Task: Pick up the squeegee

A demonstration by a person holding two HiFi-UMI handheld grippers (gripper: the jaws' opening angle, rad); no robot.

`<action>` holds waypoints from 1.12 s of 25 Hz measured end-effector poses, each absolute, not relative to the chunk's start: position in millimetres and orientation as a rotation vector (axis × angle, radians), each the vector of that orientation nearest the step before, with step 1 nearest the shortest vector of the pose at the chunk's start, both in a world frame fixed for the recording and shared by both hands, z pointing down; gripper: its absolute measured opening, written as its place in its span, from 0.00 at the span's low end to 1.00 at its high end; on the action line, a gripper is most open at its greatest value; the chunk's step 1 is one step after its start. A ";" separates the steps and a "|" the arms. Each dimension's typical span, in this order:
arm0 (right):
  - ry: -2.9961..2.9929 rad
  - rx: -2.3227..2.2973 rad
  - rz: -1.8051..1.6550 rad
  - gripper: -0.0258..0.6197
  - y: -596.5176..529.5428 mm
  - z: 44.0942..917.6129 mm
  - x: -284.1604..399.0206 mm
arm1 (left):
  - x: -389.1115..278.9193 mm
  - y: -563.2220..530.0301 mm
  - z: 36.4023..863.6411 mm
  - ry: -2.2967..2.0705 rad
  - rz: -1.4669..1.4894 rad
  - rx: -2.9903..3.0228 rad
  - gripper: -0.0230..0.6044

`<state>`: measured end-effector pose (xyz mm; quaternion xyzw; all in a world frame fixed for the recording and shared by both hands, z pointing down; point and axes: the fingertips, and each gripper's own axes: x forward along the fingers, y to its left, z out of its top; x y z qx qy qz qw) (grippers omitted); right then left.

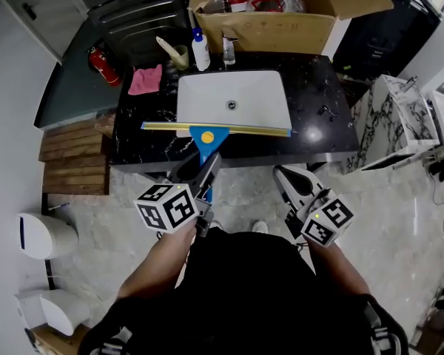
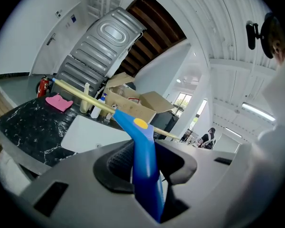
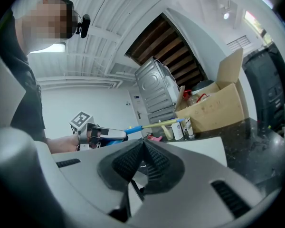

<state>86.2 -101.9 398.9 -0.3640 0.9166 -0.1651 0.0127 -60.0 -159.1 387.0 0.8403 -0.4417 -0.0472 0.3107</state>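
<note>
Blue squeegee (image 1: 206, 140) handle clamped in left tool (image 1: 203, 166) | right tool (image 1: 282, 173) closed, empty | risk: it snags counter (image 1: 322, 124) at 12 o'clock, twists loose

**Head view:** we look steeply down from above the person's chest onto the counter (image 1: 133, 143), with the sink (image 1: 233, 98) at 12 o'clock and the left gripper (image 1: 200, 170) and right gripper (image 1: 294, 180) close below at 7 and 5 o'clock. **Gripper views:** each rides low behind its own jaws, facing across that counter. All three share the sink, the cardboard box (image 1: 281, 32) and the squeegee (image 1: 207, 137); the right one also sees the left gripper at 9 o'clock
</note>
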 end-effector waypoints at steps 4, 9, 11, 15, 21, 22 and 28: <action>2.843 -1.158 -0.526 0.05 -97.6 400.3 84.1 | -60.0 -156.8 386.0 -1.146 -0.122 2.227 0.26; 2.832 -1.174 -0.528 0.05 -93.5 401.7 82.7 | -61.0 -153.7 387.6 -1.130 -0.120 2.230 0.26; 2.835 -1.176 -0.530 0.05 -92.7 402.5 82.0 | -61.1 -152.9 386.9 -1.127 -0.126 2.232 0.26; 2.838 -1.171 -0.558 0.05 -95.7 403.7 79.7 | -62.1 -153.5 385.4 -1.123 -0.134 2.229 0.26; 2.864 -1.139 -0.559 0.05 -100.4 404.1 69.6 | -68.4 -155.4 387.2 -1.131 -0.134 2.218 0.26; 2.868 -1.135 -0.556 0.05 -101.1 403.5 68.6 | -68.9 -155.9 387.0 -1.132 -0.134 2.217 0.26; 2.884 -1.121 -0.537 0.05 -104.5 401.4 64.7 | -66.5 -157.1 383.5 -1.124 -0.129 2.233 0.26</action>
